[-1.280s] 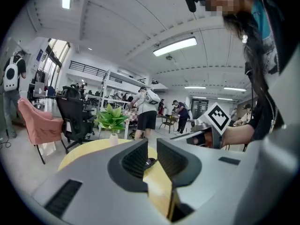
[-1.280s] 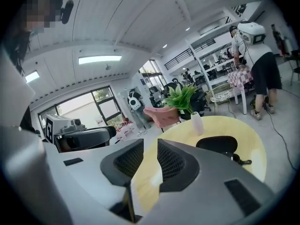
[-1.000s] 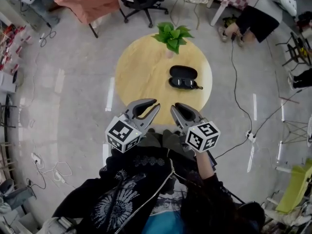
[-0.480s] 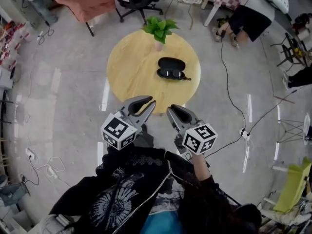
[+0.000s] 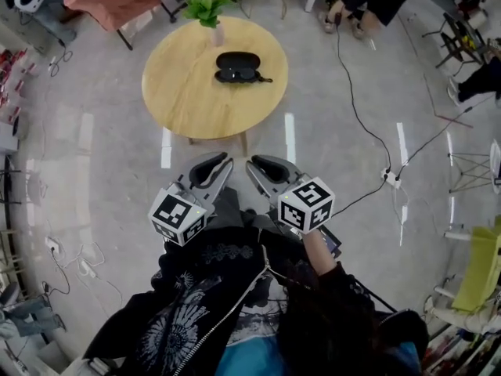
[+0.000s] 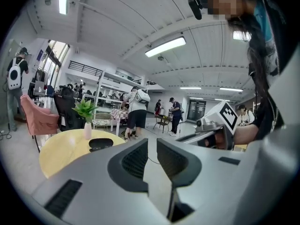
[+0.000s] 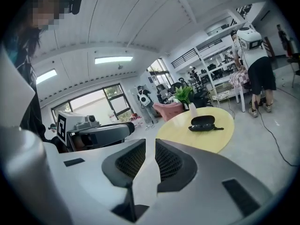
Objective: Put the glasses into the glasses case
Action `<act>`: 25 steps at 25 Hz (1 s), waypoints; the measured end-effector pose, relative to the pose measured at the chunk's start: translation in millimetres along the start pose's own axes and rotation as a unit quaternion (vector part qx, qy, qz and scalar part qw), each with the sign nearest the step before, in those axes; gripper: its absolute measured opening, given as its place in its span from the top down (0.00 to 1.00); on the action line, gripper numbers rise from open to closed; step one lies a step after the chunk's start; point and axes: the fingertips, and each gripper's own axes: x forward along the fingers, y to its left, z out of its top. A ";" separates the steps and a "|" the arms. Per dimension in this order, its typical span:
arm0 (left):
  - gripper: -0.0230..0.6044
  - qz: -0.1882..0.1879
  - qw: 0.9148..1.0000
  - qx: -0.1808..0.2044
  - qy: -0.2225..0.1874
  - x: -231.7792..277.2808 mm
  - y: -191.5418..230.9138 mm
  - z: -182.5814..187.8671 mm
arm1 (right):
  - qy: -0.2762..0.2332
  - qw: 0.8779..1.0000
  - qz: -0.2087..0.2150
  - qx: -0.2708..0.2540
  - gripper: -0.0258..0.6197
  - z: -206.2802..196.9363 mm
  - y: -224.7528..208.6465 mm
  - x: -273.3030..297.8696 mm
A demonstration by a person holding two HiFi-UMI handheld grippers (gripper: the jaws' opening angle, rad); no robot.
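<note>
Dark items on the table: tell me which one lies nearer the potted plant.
The glasses case, the plain rounded shell. The glasses lie next to it on the side away from the potted plant, one temple sticking out.

Black oval glasses case (image 5: 237, 59) lying flat on a round pale wooden table (image 5: 180, 92), towards its far side; dark glasses (image 5: 237, 75) just beside it, nearer the viewer, one arm sticking out right.

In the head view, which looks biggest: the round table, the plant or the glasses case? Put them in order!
1. Round wooden table: by far the largest.
2 and 3. Potted plant and black glasses case: they look about the same size here, so I won't rank one over the other.
</note>
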 end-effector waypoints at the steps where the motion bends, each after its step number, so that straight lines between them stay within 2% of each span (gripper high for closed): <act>1: 0.88 0.003 1.000 0.001 0.003 -4.6 -9.5 -3.9 | 0.002 1.000 0.003 0.000 0.84 -6.7 4.0 -6.3; 6: 0.88 0.018 1.000 0.009 0.011 -37.8 -46.3 -18.0 | -0.004 1.000 0.011 0.000 0.85 -30.0 31.0 -29.2; 13: 0.88 0.030 0.999 0.021 0.021 -41.9 -50.6 -11.9 | -0.010 1.000 0.025 0.001 0.86 -29.3 37.2 -31.6; 20: 0.88 0.015 0.999 0.033 0.026 -47.5 -61.4 -12.2 | -0.015 1.000 0.025 0.004 0.86 -31.6 46.1 -29.6; 25: 0.88 0.015 0.999 0.040 0.028 -96.0 -68.5 -20.7 | -0.017 1.000 0.014 0.009 0.87 -45.4 84.8 -27.2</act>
